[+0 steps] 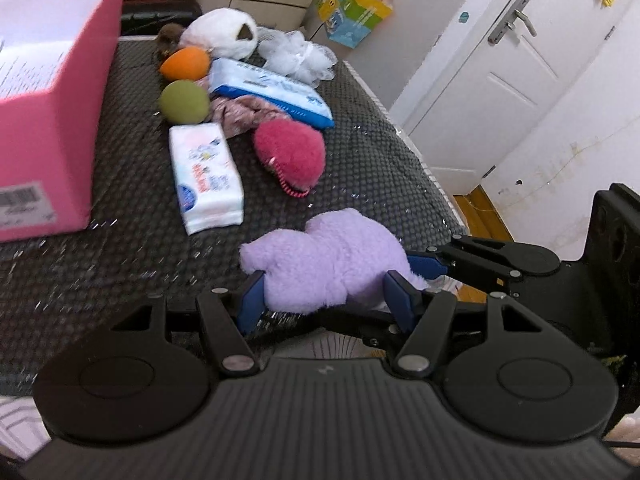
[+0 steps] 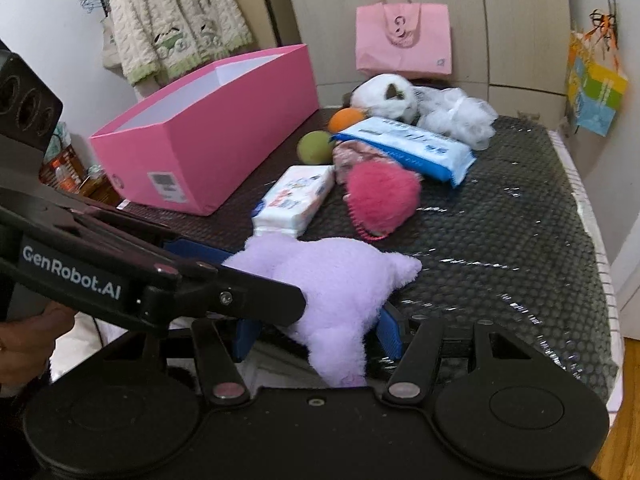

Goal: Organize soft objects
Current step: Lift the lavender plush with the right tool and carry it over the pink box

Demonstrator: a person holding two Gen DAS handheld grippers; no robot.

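From the purple plush toy [image 2: 336, 292], the dark mat [image 2: 500, 248] lay bare toward two and three o'clock. At twelve o'clock the pink fluffy toy [image 2: 382, 196] and tissue pack [image 2: 296, 198] blocked the way, touching clutter behind them. The pink box [image 2: 208, 140] walled off ten o'clock, leaving a narrow lane beside the pack.
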